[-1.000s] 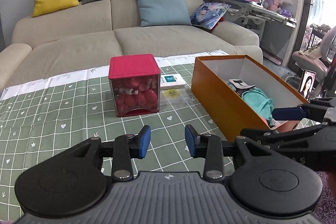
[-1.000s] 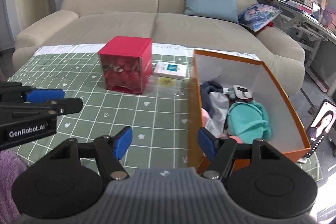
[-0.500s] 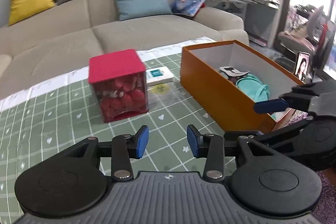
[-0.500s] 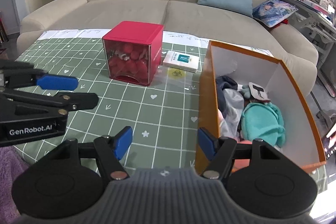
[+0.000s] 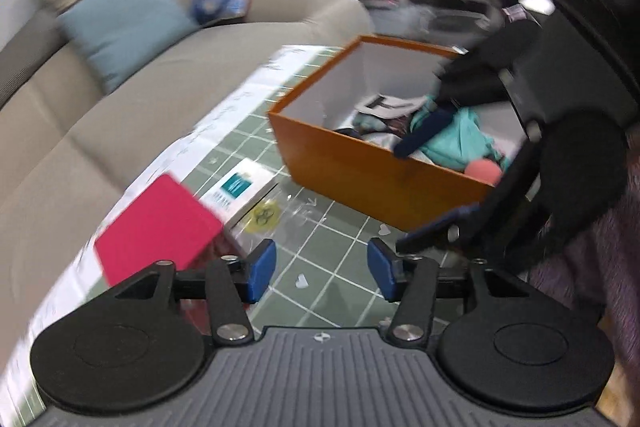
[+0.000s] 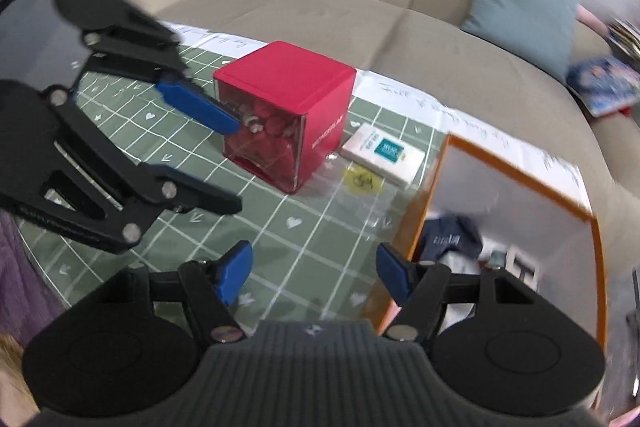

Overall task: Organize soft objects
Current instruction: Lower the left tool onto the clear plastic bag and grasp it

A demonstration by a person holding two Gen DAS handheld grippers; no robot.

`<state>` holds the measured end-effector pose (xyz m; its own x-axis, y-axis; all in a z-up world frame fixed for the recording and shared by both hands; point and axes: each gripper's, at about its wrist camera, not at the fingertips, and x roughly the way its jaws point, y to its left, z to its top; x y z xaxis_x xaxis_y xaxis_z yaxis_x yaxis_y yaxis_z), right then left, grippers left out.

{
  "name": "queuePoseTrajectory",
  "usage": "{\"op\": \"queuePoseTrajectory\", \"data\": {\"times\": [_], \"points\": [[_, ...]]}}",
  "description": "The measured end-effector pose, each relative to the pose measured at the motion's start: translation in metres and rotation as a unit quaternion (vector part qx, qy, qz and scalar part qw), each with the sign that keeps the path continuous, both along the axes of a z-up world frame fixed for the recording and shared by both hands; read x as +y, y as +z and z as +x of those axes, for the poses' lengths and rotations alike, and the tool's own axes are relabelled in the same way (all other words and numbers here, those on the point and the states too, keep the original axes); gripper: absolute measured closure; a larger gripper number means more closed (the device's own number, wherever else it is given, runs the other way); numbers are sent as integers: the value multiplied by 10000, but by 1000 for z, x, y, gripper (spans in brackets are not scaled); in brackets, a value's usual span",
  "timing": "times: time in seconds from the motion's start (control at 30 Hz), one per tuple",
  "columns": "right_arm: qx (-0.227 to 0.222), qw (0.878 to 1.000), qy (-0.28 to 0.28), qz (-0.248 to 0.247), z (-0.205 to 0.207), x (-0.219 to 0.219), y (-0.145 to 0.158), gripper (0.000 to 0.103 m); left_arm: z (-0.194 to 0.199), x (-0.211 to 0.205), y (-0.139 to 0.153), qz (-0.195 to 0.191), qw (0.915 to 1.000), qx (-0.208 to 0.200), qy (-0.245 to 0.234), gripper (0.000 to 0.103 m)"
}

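Observation:
An orange box (image 5: 360,175) (image 6: 416,227) stands on the green checked tablecloth and holds soft things: a teal item (image 5: 460,135), a pink one (image 5: 484,169) and a dark blue cloth (image 6: 452,239). My left gripper (image 5: 322,269) hovers over the cloth just short of the box. Its jaws are opening and nothing is between them. My right gripper (image 6: 315,277) is open and empty, at the box's near left corner. In the left wrist view the right gripper (image 5: 430,179) straddles the box's near wall, its upper finger over the soft things. Both views are tilted and blurred.
A red-lidded clear cube (image 5: 156,227) (image 6: 288,115) of red pieces and a white packet (image 5: 236,191) (image 6: 380,155) sit left of the box. A beige sofa (image 6: 320,7) with cushions lies behind the table. Purple fuzzy sleeves (image 5: 580,267) edge both views.
Both hands have rolled and swung sideways, so both views now tilt. The left jaws have widened. The right gripper's upper finger now reaches over the box's contents.

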<state>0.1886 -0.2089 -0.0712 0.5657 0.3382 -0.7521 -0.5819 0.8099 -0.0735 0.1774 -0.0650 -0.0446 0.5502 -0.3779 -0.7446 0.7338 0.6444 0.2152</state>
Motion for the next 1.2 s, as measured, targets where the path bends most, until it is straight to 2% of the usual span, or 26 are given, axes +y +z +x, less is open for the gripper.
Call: {"op": "queuePoseTrajectory", "data": {"times": [0.13, 0.2, 0.37, 0.43, 0.53, 0.6, 0.77, 0.87, 1.03, 1.17, 1.2], "points": [[33, 9994, 354, -7, 31, -12, 5, 35, 30, -10, -7, 424, 9974, 79, -584, 33], [107, 9987, 493, 48, 50, -20, 7, 34, 47, -15, -11, 615, 9947, 92, -823, 29], [226, 9967, 769, 86, 97, -35, 14, 29, 83, -30, -24, 1143, 9817, 103, -1521, 28], [365, 9950, 932, 29, 117, -39, 14, 20, 98, -36, -30, 1344, 9741, 242, -1803, 28], [462, 9925, 1123, -123, 140, -43, 13, 19, 122, -47, -41, 1697, 9596, 455, -2196, 28], [656, 9890, 1329, -40, 156, -46, 11, 19, 138, -55, -50, 1941, 9503, 629, -2351, 27], [969, 9803, 1722, -68, 188, -44, 0, 19, 167, -79, -80, 2538, 9167, 1183, -2851, 27], [1067, 9754, 1927, -91, 200, -43, -3, 18, 181, -89, -95, 2660, 9059, 1461, -2952, 27], [1133, 9709, 2108, 47, 209, -47, -3, 17, 210, -101, -118, 2813, 9010, 1976, -2647, 27], [1257, 9684, 2152, -46, 218, -49, -8, 16, 214, -104, -134, 2933, 8923, 2100, -2716, 27], [1297, 9680, 2146, -54, 220, -49, -10, 16, 215, -105, -138, 2983, 8899, 2132, -2713, 30]]}}
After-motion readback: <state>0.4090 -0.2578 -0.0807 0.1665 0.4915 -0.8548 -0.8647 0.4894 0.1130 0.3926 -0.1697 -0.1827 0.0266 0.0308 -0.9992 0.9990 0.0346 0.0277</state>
